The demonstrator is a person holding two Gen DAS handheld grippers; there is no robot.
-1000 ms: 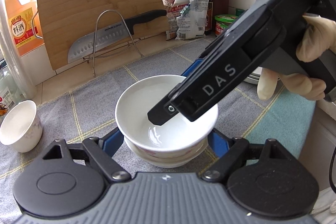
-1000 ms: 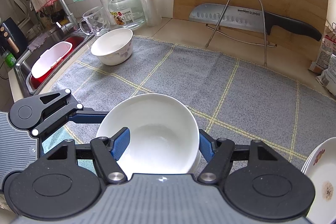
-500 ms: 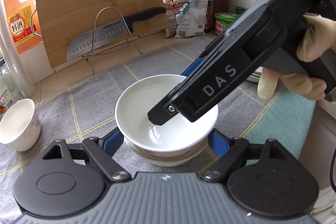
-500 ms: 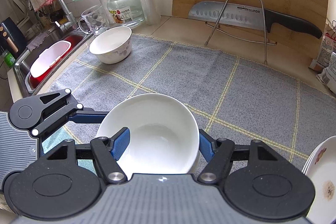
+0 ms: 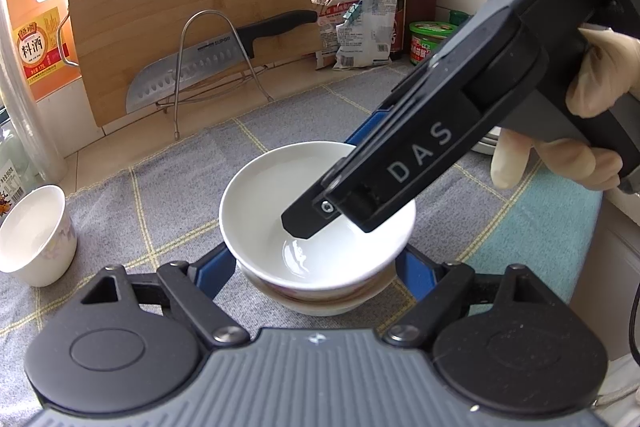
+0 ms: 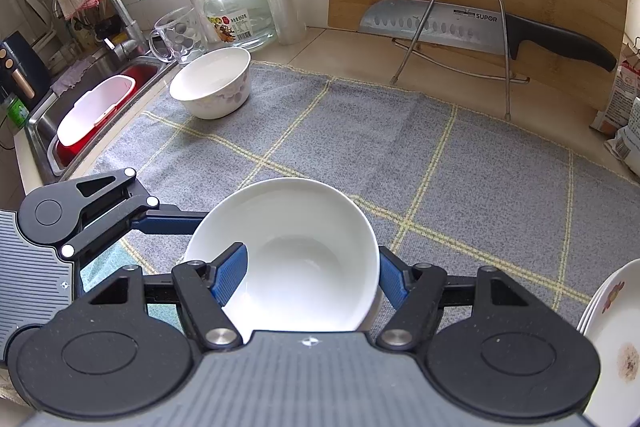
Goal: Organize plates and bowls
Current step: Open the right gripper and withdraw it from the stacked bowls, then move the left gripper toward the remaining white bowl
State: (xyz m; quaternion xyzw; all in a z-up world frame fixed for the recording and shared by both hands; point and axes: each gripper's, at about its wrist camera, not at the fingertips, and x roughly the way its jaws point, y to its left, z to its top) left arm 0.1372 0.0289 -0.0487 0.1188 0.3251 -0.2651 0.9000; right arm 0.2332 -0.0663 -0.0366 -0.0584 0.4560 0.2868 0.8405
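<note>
A plain white bowl (image 5: 272, 187) (image 6: 304, 227) sits nested in a patterned lower bowl (image 5: 320, 301) on the grey checked cloth (image 6: 360, 147). My right gripper (image 6: 310, 279) reaches down from the right and is shut on the white bowl. One black finger (image 5: 304, 221) is inside it and the blue pad (image 6: 394, 281) is outside its rim. A gloved hand (image 5: 592, 83) holds that gripper. My left gripper (image 5: 316, 273) straddles the lower bowl, with a blue pad (image 5: 218, 273) against each side. One of its fingers (image 6: 172, 221) meets the stack from the left.
Another patterned bowl (image 5: 36, 235) (image 6: 212, 83) stands at the cloth's far left corner. Stacked plates (image 6: 612, 327) lie at the right edge. A knife on a wire rack (image 6: 460, 23) leans against a cutting board (image 5: 180, 7). Jars and a sink (image 6: 80, 115) lie left.
</note>
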